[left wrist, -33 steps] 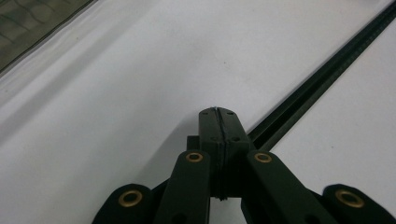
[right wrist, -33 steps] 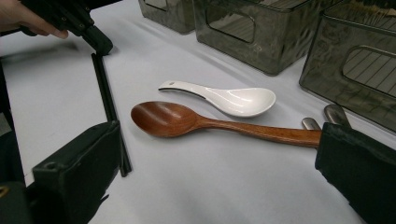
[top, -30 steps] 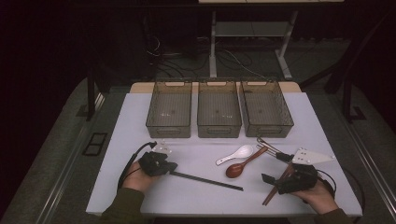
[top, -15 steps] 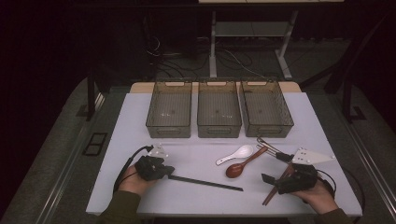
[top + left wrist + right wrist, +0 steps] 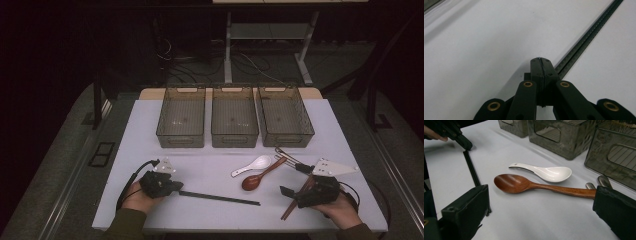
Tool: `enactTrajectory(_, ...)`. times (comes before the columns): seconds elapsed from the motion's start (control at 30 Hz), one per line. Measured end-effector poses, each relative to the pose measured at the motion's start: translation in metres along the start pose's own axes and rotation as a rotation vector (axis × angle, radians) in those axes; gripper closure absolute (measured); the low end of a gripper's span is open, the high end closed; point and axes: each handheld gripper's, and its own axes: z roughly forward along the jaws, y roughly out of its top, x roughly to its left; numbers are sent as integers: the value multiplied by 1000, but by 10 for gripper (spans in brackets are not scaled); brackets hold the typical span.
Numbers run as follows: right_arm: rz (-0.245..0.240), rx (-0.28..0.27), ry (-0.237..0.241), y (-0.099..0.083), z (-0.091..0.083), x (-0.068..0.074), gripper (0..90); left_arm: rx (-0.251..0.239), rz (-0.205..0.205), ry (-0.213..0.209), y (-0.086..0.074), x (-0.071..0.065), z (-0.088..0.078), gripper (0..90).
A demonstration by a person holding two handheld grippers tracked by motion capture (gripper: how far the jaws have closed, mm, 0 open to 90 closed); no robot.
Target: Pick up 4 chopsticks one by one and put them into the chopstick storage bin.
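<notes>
On the white table [image 5: 210,172], the left gripper [image 5: 172,187] rests at the near left in the person's left hand [image 5: 137,197], its jaws pressed fully together with nothing between them, as the left gripper view confirms [image 5: 540,65]. A long thin black strip [image 5: 220,198] lies flat on the table, starting just beside those closed tips and running rightward toward the table's middle; in the left gripper view the strip [image 5: 587,37] passes along one side of the jaws, and contact with them cannot be determined. At the far side of the table stand three translucent dark bins in a row: the left bin [image 5: 181,119], the middle bin [image 5: 234,118] and the right bin [image 5: 285,118], side by side, nothing visible inside them. Right of centre, a white ceramic spoon [image 5: 251,165] lies beside a brown wooden spoon [image 5: 261,175], the two close together, bowls toward the near-left. Metal utensil handles [image 5: 287,155] lie just beyond the wooden spoon's handle end. A pair of brown chopsticks [image 5: 295,201] lies at the near right, partly under the right gripper [image 5: 289,191]. That gripper, held in the person's right hand [image 5: 342,210], has its jaws spread wide and grips nothing; in its own view the wooden spoon [image 5: 534,185] and white spoon [image 5: 544,172] lie between and beyond the open jaws.
</notes>
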Motion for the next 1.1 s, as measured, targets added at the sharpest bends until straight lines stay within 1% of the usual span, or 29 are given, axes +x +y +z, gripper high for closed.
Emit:
enactTrajectory(0.07,1,1,1,0,0,0,10,-9,-5,3,0,0,-1,893)
enactTrajectory(0.13,2,1,1,0,0,0,10,-34,-9,2,2,0,-3,892)
enactTrajectory(0.17,1,1,1,0,0,0,10,-46,-11,-2,3,-1,-3,870)
enactTrajectory(0.2,0,2,1,0,0,0,10,-72,-6,-23,7,-3,-4,825)
enactTrajectory(0.23,0,2,1,0,0,0,10,-72,-6,-23,7,-3,-4,813)
enactTrajectory(0.27,-1,3,1,0,0,0,10,-88,7,-37,11,-5,-4,813)
enactTrajectory(0.3,0,4,2,0,1,0,10,-106,11,-57,14,-8,-3,754)
enactTrajectory(0.37,0,3,2,0,1,0,10,-131,33,-96,22,-13,1,700)
enactTrajectory(0.4,0,3,2,0,1,0,10,-135,51,-119,26,-15,3,700)
enactTrajectory(0.47,-1,0,3,0,1,-1,10,-142,77,-152,35,-20,9,638)
enactTrajectory(0.57,5,3,4,0,2,-2,10,-148,116,-190,48,-27,19,616)
enactTrajectory(0.6,5,3,4,0,2,-2,10,-154,123,-202,52,-30,22,616)
enactTrajectory(0.7,9,5,4,0,2,-1,10,-152,170,-238,64,-41,31,615)
enactTrajectory(0.87,5,7,3,-1,4,0,10,-146,231,-287,84,-63,50,619)
enactTrajectory(1.0,1,12,4,-1,4,0,10,-136,286,-321,99,-77,65,644)
enactTrajectory(1.1,2,1,3,-1,3,-2,10,-131,321,-341,107,-86,78,675)
